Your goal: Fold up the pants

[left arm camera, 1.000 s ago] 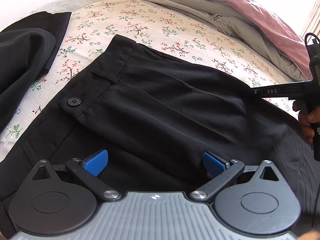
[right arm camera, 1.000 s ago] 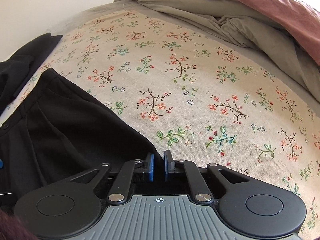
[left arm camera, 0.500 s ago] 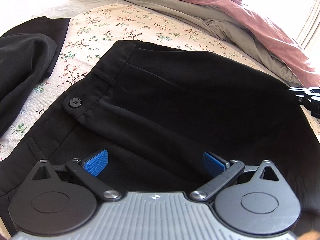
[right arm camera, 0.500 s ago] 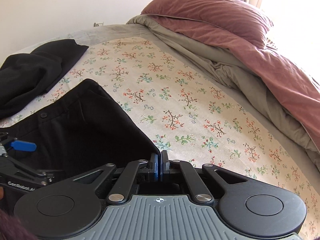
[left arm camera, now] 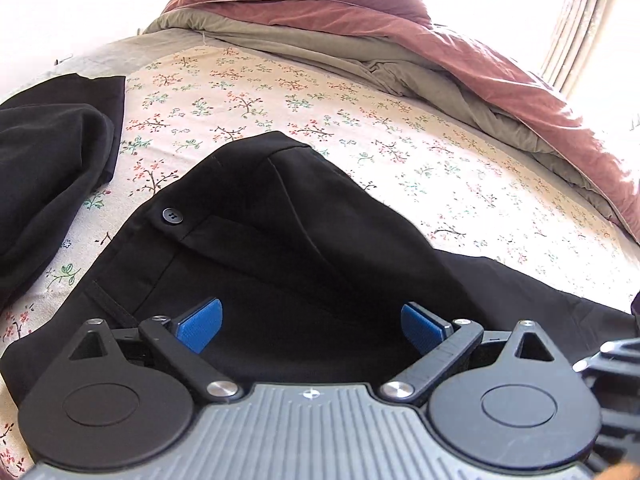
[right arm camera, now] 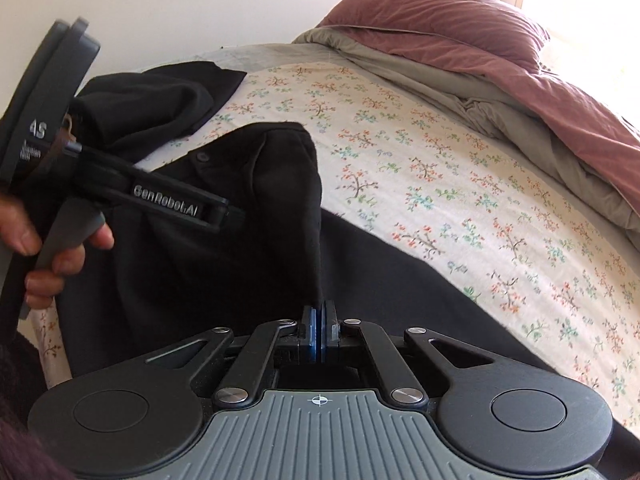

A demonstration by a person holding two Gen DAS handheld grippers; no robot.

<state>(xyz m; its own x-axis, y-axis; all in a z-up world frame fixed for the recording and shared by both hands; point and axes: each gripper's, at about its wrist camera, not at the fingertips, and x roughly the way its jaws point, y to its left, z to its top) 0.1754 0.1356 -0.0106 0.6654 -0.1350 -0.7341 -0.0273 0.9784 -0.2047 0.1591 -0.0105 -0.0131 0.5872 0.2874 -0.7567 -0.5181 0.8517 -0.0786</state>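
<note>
Black pants (left arm camera: 304,240) with a waist button (left arm camera: 172,216) lie on the floral sheet (left arm camera: 440,152). My left gripper (left arm camera: 312,326) hovers over them, open, blue pads wide apart with only flat cloth below. My right gripper (right arm camera: 319,328) is shut on an edge of the pants (right arm camera: 280,208), and a fold of cloth rises from its pads to a raised peak. In the right wrist view the left gripper (right arm camera: 224,212) shows side-on at the left, held by a hand (right arm camera: 60,248), close above the pants.
A second black garment (left arm camera: 48,152) (right arm camera: 160,96) lies heaped at the far left of the bed. A pink and olive duvet (left arm camera: 360,20) (right arm camera: 480,48) is bunched along the back and right. Bare floral sheet (right arm camera: 460,184) stretches to the right of the pants.
My right gripper closed fully on the pants' edge and carried it left over the pants, next to the left gripper. The waist has bunched into a peak. The left gripper shifted slightly.
</note>
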